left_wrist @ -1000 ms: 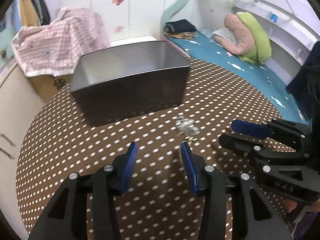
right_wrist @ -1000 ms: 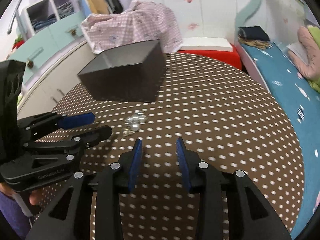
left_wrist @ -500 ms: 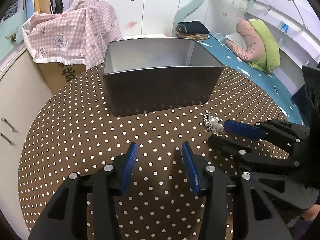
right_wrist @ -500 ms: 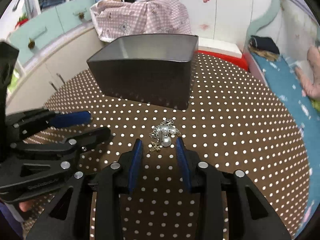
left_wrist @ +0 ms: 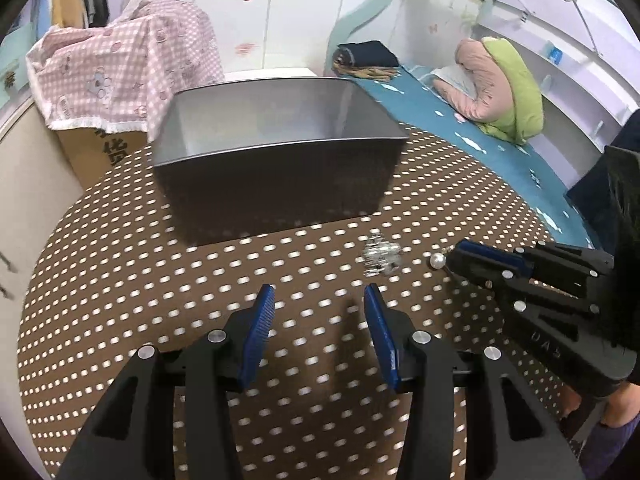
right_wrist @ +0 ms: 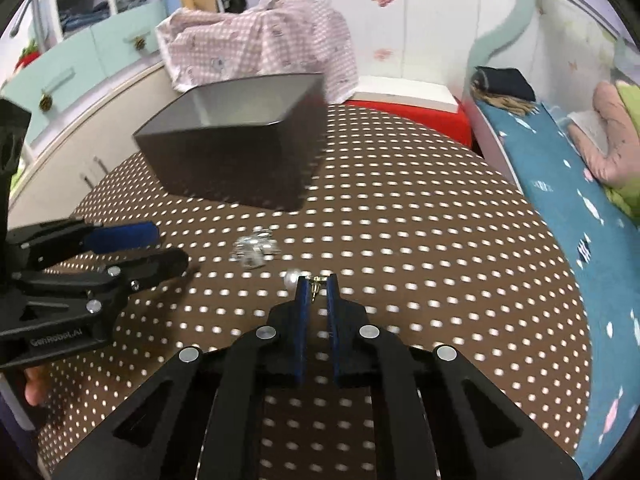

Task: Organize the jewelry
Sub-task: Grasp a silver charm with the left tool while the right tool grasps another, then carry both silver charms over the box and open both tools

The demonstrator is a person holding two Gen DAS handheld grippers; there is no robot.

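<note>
Dotted tabletop: R gripper clenched on pearl earring; L gripper released, nothing between.

Your left gripper has black, angular plastic fingers with cut-out slots, each lined inside with a ribbed blue pad and pinned by round silver screws. Your right gripper is built the same: black linkage arms, blue pads, silver pivot screws in a row. Seen from the side, the left body bears pale raised lettering. A dark sleeve shows behind the right one.
</note>
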